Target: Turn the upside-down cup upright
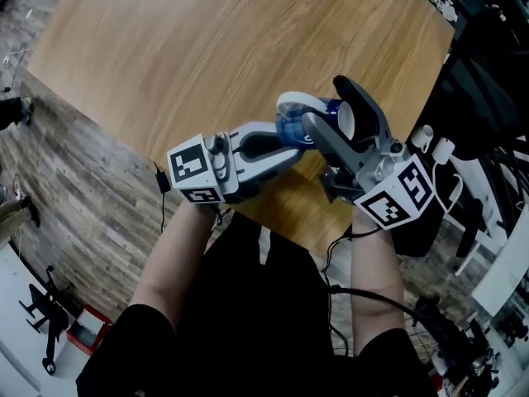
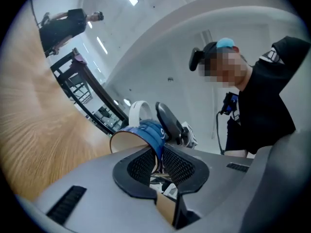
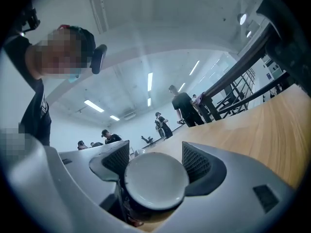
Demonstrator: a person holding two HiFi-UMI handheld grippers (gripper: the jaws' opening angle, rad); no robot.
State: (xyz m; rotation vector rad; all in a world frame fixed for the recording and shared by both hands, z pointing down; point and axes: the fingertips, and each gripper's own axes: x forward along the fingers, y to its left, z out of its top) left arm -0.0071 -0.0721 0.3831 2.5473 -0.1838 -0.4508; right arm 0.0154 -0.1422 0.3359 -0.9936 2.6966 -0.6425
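Note:
A blue cup [image 1: 291,127] with a white handle [image 2: 138,111] and a white base [image 3: 155,178] is held on its side above the wooden table [image 1: 207,48], near its front edge. My left gripper [image 1: 291,145] comes in from the left and is shut on the cup's wall at the rim [image 2: 154,141], one pad inside and one outside. The beige inside of the cup [image 2: 127,139] faces that gripper's camera. My right gripper [image 1: 324,102] reaches in from the right, level. Its two jaws flank the cup's body at the base end, shut on it [image 3: 155,163].
Plank floor [image 1: 74,188] lies left of the table, with a red box [image 1: 87,329] on it. Dark equipment and cables [image 1: 471,98] crowd the right side. Several people [image 3: 184,108] and a black railing [image 3: 248,76] stand in the room behind.

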